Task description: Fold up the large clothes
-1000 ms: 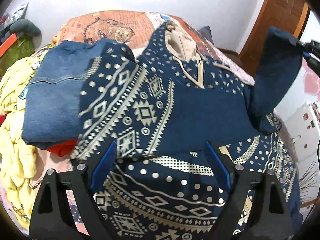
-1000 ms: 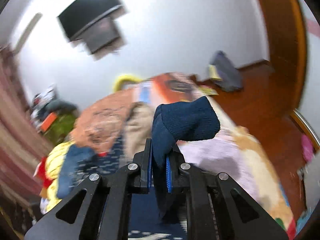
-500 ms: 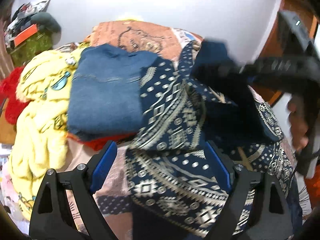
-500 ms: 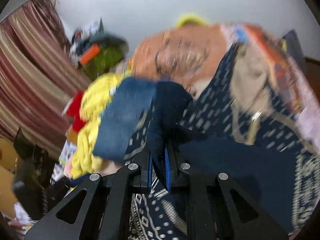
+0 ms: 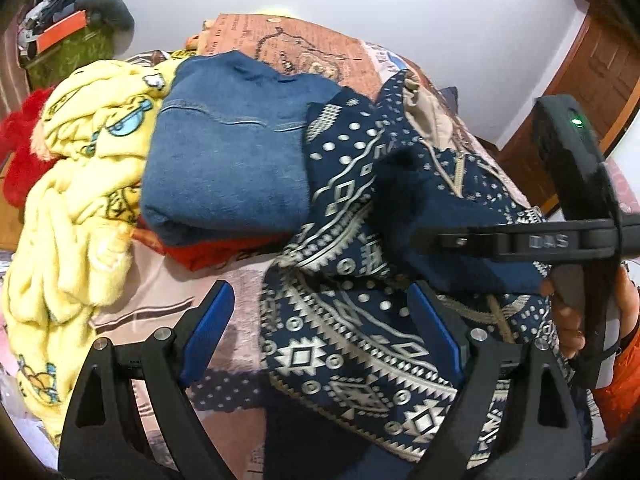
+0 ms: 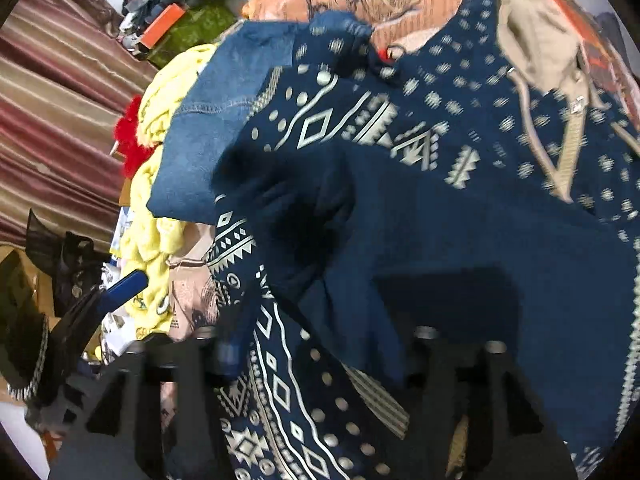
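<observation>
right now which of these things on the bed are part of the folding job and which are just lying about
Part of the job:
- patterned navy garment, its sleeve laid across it
- right gripper, opening, with the cloth between its fingers
- left gripper, open above the garment

Lying about:
- folded jeans
- yellow blanket
- red cloth
- green box
</observation>
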